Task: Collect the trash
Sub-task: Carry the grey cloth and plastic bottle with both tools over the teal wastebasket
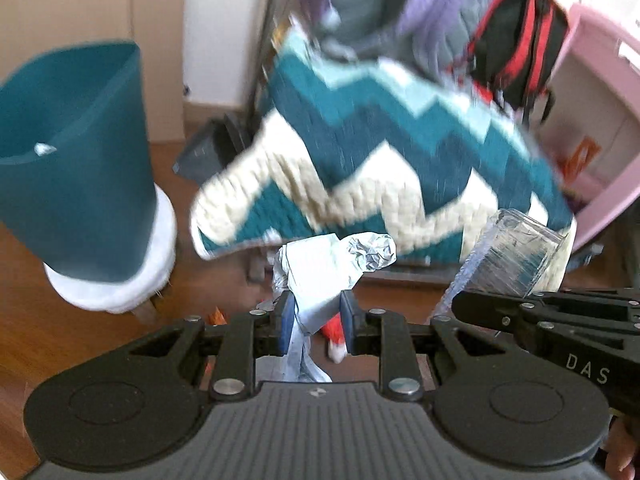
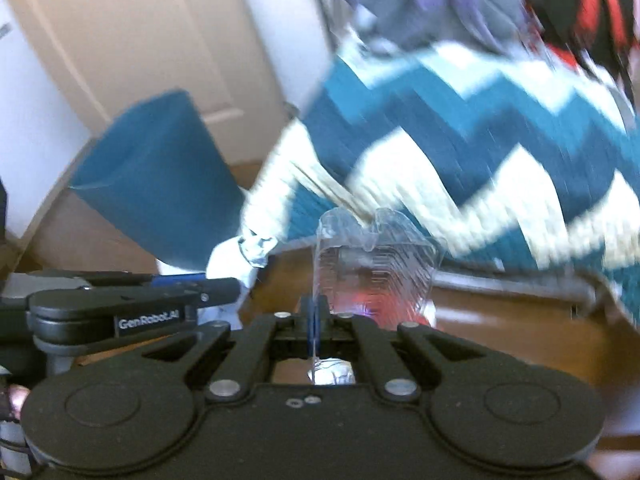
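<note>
We grip crumpled silver wrapper in left gripper, long axis pointing up-away | right gripper pinches upright clear plastic cup | teal bin left.

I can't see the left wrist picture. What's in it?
The left gripper pinches crumpled silvery paper trash. A teal bin stands to the left, and a zigzag blanket fills the middle. The right gripper holds a clear plastic cup.

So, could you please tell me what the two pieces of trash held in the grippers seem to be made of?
Silvery wrapper in the left gripper: probably metallised foil or foil-backed paper, shiny, with fine crinkles at its twisted end. Clear container in the right gripper: likely thin rigid plastic, glossy, see-through and ribbed.
</note>
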